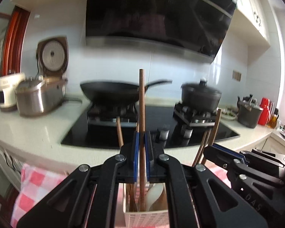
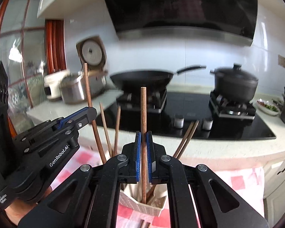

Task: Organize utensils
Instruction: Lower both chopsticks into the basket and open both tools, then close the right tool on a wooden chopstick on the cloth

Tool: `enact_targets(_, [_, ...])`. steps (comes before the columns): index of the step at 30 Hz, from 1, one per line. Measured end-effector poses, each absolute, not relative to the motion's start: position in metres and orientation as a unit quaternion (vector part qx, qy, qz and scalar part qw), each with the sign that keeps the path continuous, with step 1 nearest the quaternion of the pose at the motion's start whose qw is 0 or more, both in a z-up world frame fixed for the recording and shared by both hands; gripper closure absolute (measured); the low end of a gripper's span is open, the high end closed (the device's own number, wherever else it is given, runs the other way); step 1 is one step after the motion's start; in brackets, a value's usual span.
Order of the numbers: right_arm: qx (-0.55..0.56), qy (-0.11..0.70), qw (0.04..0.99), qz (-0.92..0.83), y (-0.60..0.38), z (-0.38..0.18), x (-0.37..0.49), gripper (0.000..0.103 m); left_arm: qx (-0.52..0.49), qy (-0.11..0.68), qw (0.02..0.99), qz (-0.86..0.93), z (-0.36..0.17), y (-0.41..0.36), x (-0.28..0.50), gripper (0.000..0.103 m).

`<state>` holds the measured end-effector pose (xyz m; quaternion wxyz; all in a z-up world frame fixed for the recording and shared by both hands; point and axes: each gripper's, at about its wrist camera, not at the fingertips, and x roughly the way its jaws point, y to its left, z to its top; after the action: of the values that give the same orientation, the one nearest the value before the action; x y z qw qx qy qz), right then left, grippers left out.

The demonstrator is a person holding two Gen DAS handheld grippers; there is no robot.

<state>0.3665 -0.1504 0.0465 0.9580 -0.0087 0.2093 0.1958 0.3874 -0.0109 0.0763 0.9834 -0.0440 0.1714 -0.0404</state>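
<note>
My left gripper (image 1: 142, 134) is shut on a brown wooden chopstick (image 1: 142, 102) that stands upright with its lower end in a white slotted utensil holder (image 1: 142, 217). My right gripper (image 2: 143, 134) is shut on another wooden chopstick (image 2: 143, 114), its lower end in the same holder (image 2: 142, 203). The holder holds several more chopsticks and white spoons (image 1: 154, 193). In the right wrist view the left gripper (image 2: 90, 112) shows at the left with its chopstick (image 2: 87, 87). In the left wrist view the right gripper (image 1: 212, 150) shows at the right.
The holder stands on a pink-and-white checked cloth (image 1: 34, 186). Behind is a white counter with a black gas hob (image 1: 104, 134), a black wok (image 1: 112, 92), a lidded black pot (image 1: 201, 95), rice cookers (image 1: 38, 96) at the left, and a range hood (image 1: 157, 13) above.
</note>
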Motion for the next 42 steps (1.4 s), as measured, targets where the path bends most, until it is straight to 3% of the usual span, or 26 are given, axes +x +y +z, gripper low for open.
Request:
enact_targets(7, [0.0,0.25,0.949,0.192,-0.152,0.009,0.379,0.093,-0.047,0.201,0.978,-0.03,0.035,-0.001,0.391,0.095])
enact_targets(14, [0.018,0.252,0.95,0.184,-0.165,0.006,0.37,0.083,-0.037,0.198,0.979,-0.017,0.027,0.008,0.368,0.077])
enact_targets(19, [0.032,0.25,0.951,0.179,-0.177,-0.001,0.345,0.081,-0.039,0.177,0.983,0.014,0.017,0.017,0.329,0.035])
enact_targets(22, [0.036,0.253,0.951,0.175,-0.181,-0.014,0.328,0.073,-0.025,0.175,0.984,0.032,0.004,0.015,0.308,0.024])
enact_targets(25, [0.04,0.267,0.947,0.171,-0.184,-0.036,0.312,0.071,-0.018,0.201,0.979,0.031,-0.013,0.011,0.291,0.018])
enact_targets(42, [0.046,0.386,0.912,0.132,-0.184,-0.142,0.276,0.072,-0.026,0.34,0.939,0.039,-0.098,0.016,0.226,0.017])
